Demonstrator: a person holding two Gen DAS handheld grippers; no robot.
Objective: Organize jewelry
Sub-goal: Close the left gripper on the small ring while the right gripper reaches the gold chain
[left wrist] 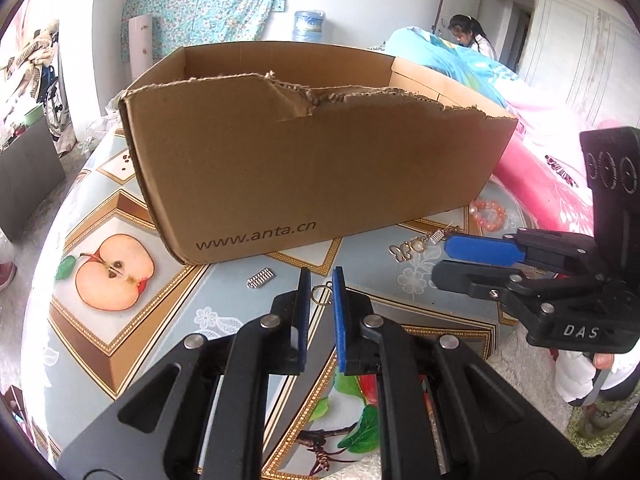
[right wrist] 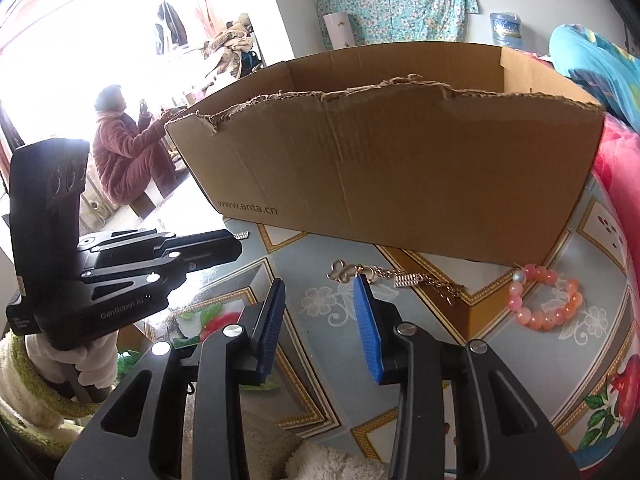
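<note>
A torn-rimmed cardboard box stands on the table. My left gripper sits in front of it, jaws nearly together, with a small wire ring pinched at the tips. A silver rhinestone piece lies just left of it. My right gripper is open and empty, its tips just short of a gold chain with a butterfly pendant. A pink bead bracelet lies near the box's right corner.
The round table has a fruit-patterned cloth, and its edge curves close on both sides. Pink and blue bedding lies behind right. One person sits by the window; another is behind the bed.
</note>
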